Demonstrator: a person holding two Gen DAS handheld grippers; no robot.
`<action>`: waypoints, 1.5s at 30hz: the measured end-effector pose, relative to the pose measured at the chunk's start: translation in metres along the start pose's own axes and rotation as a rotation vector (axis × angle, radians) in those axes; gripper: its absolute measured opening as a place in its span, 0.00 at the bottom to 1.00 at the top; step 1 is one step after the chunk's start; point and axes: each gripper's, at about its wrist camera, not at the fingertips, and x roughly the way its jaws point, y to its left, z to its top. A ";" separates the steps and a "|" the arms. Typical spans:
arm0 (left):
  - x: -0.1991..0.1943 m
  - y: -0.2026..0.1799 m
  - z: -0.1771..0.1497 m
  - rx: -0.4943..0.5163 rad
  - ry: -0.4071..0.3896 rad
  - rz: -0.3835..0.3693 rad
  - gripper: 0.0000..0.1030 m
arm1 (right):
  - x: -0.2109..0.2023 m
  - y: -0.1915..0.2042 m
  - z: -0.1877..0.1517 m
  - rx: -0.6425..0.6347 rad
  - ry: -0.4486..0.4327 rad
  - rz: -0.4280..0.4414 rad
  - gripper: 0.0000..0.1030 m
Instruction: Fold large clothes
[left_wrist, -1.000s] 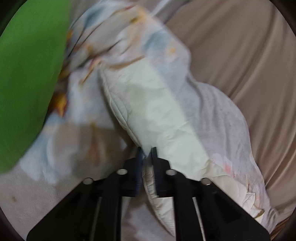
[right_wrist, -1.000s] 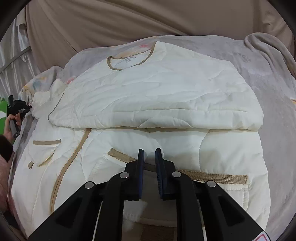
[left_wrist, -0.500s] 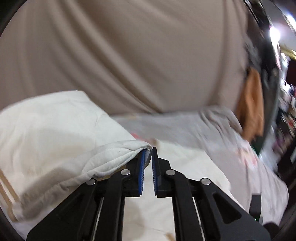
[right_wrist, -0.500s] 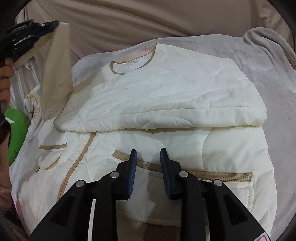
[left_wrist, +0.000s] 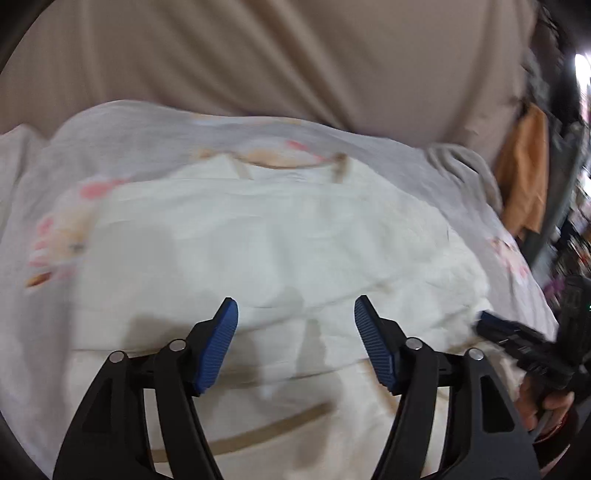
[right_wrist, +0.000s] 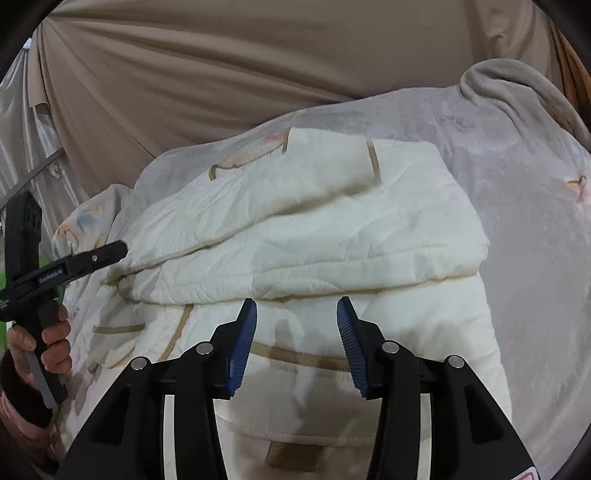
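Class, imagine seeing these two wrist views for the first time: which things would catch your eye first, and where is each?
First, the cream quilted jacket, sleeves folded across its chest, filling the middle of a pale grey blanket. Next, the blue-padded fingers of the right gripper, spread open just above the jacket's lower half. At the left edge, the left gripper hangs open too.
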 end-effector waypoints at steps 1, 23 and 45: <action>-0.002 0.018 0.003 -0.036 0.002 0.013 0.62 | -0.005 -0.003 0.007 0.008 -0.010 0.008 0.50; -0.010 0.102 -0.016 0.035 0.078 0.320 0.28 | 0.022 -0.009 0.116 0.114 -0.068 0.173 0.09; -0.044 0.028 0.042 0.039 -0.076 0.125 0.32 | 0.012 0.026 0.104 -0.041 -0.045 0.029 0.19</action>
